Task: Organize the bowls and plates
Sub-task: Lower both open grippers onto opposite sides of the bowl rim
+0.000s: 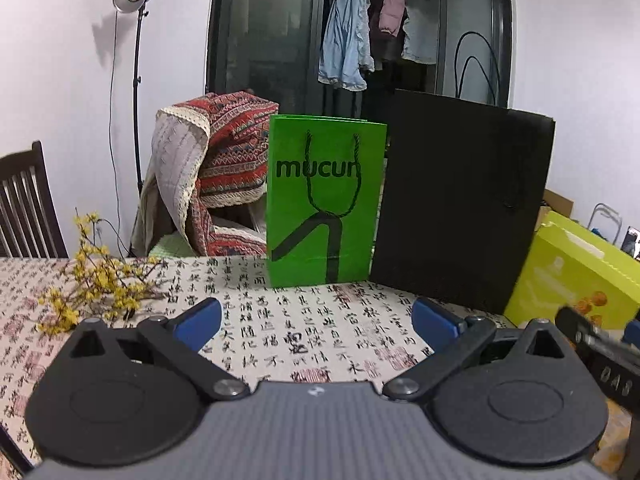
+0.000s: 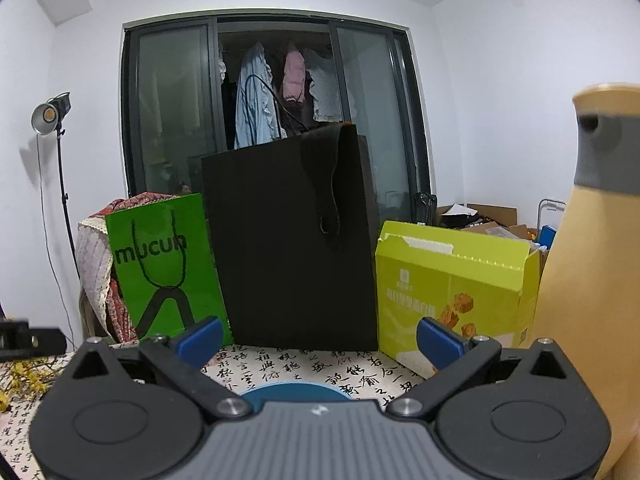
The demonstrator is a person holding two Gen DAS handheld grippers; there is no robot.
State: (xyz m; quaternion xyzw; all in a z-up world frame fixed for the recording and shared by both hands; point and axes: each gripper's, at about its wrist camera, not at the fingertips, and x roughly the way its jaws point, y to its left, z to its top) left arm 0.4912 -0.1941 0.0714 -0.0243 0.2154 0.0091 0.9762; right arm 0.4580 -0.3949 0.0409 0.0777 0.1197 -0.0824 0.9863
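In the right wrist view the far rim of a blue plate or bowl (image 2: 296, 392) shows on the tablecloth, just below and between the fingers, mostly hidden by the gripper body. My right gripper (image 2: 318, 340) is open and empty above it. In the left wrist view my left gripper (image 1: 316, 320) is open and empty over the calligraphy-print tablecloth (image 1: 300, 320). No plate or bowl shows in the left view. Part of the right gripper (image 1: 600, 344) shows at the left view's right edge.
A green paper bag (image 1: 326, 200), a black paper bag (image 1: 460, 200) and a yellow-green carton (image 1: 576, 276) stand along the table's far side. Yellow flower sprigs (image 1: 96, 280) lie at left. A tan bottle (image 2: 592, 240) stands close at right. Chairs stand behind the table.
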